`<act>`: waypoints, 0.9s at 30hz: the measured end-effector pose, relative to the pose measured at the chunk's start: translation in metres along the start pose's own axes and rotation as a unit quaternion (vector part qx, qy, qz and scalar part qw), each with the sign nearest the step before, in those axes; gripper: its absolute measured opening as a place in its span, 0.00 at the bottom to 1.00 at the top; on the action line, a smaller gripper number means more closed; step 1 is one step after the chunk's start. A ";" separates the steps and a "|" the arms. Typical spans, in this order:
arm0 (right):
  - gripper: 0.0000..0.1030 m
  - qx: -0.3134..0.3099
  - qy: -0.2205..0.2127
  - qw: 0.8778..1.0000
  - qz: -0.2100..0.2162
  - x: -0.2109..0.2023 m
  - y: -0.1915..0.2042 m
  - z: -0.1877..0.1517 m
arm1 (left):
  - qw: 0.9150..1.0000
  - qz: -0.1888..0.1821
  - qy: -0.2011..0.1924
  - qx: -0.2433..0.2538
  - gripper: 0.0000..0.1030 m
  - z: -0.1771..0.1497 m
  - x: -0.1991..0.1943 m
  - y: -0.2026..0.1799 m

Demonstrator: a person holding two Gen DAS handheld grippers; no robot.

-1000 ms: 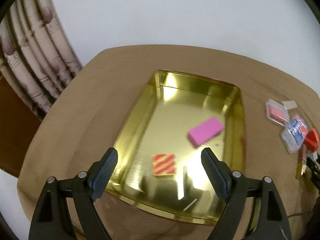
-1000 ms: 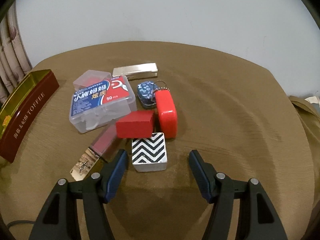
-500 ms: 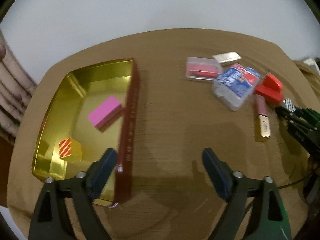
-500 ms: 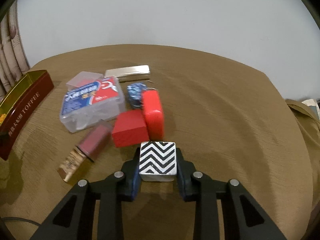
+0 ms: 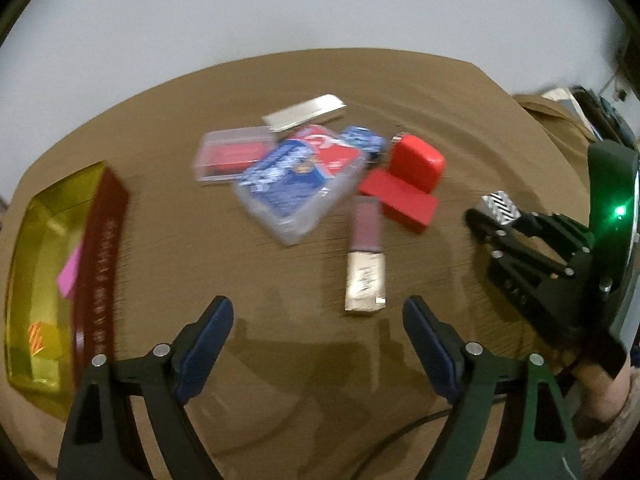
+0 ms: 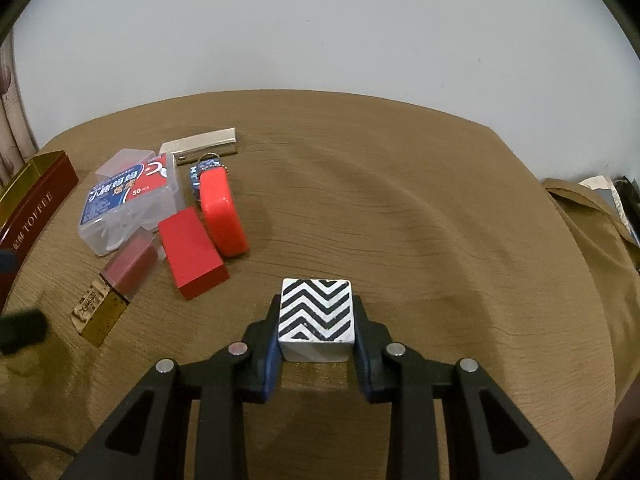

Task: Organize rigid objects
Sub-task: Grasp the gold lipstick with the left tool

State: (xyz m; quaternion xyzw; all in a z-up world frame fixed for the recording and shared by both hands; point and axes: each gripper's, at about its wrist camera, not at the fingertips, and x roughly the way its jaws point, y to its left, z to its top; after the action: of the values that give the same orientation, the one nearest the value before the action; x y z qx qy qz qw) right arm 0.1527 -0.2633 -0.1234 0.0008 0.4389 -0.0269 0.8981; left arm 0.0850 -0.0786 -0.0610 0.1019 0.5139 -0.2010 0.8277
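Note:
My right gripper [image 6: 316,332] is shut on a black-and-white zigzag cube [image 6: 317,312], held just above the brown table; the cube also shows in the left wrist view [image 5: 501,208]. My left gripper [image 5: 318,334] is open and empty, just short of a lipstick tube [image 5: 366,256]. Beyond it lie a red block [image 5: 396,200], a red rounded case [image 5: 416,162], a blue-labelled clear box [image 5: 298,184], a clear box with red inside [image 5: 230,156], a silver bar [image 5: 306,114] and a blue keychain [image 5: 364,140]. The gold tin tray [image 5: 24,264] at far left holds a pink block [image 5: 70,276] and a red-striped cube [image 5: 36,334].
The brown tablecloth [image 6: 400,200] is wrinkled at the right. A curtain [image 6: 10,128] hangs at the far left. Some items [image 6: 612,192] lie off the table's right edge. A cable [image 5: 400,436] runs along the front.
My right gripper lifted the zigzag cube it closed on and drew it away from the pile. My left gripper swung right, from over the tray to facing the pile.

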 end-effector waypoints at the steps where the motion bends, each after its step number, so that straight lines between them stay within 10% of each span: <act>1: 0.29 0.001 0.000 1.000 0.002 -0.001 -0.001 -0.001 | 1.000 -0.001 0.002 0.001 0.74 0.003 0.005 -0.005; 12: 0.31 0.009 0.000 1.000 0.011 0.000 -0.007 -0.001 | 0.998 -0.016 0.023 -0.052 0.39 0.022 0.040 -0.004; 27: 0.31 0.009 0.000 1.000 0.010 -0.002 -0.007 -0.002 | 0.999 0.004 0.017 -0.044 0.17 0.032 0.060 -0.021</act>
State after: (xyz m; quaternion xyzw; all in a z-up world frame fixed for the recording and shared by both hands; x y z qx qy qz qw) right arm 0.1493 -0.2703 -0.1228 0.0135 0.4386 -0.0221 0.8983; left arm 0.1257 -0.1233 -0.0995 0.0712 0.5356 -0.1731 0.8234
